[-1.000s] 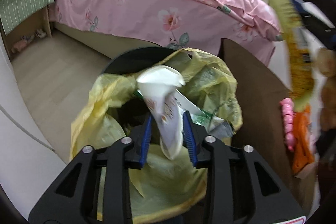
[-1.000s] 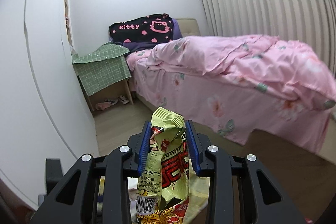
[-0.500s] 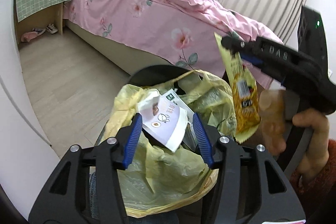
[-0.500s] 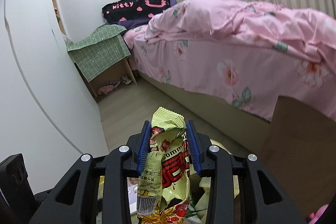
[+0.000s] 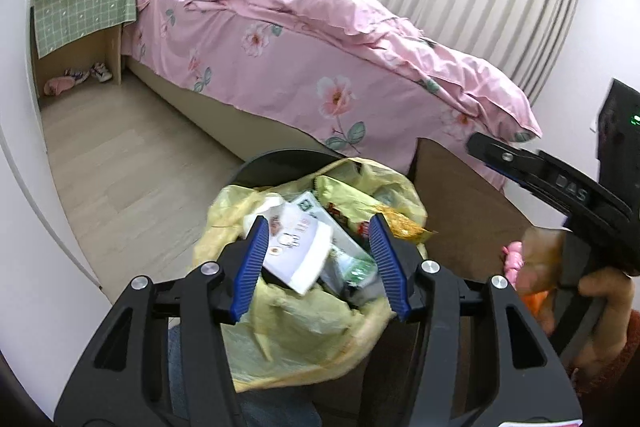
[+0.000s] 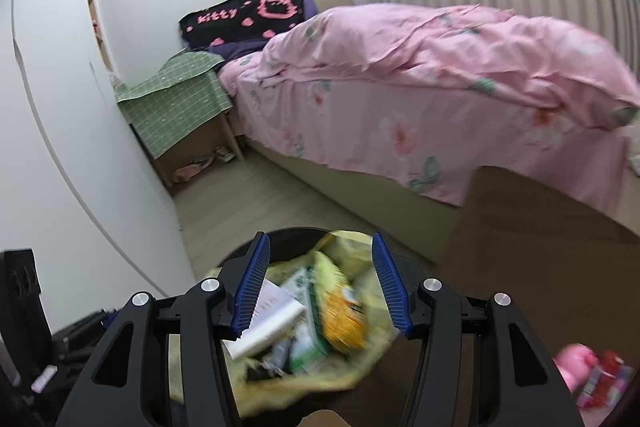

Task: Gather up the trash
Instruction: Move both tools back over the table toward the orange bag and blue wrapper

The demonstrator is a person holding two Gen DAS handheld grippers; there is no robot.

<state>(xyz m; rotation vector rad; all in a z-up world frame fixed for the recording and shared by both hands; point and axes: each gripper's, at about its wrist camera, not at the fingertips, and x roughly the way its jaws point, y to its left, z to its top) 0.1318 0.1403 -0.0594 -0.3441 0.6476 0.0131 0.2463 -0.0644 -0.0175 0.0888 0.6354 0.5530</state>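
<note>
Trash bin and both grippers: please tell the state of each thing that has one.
Bin: upright, open, lined with a yellow bag.
Bag: open, nearly full of wrappers.
White packet: lying on top of the trash.
Yellow wrapper: lying in the bag.
Left gripper: opening, empty.
Right gripper: opening, empty.

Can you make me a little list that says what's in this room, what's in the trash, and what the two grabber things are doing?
place: bedroom
bin: black bin lined with a yellow bag
in the bag: white paper packet, yellow snack wrapper
left gripper: opening, holding nothing
right gripper: opening, holding nothing
nearby: bed with pink floral duvet, cardboard box
</note>
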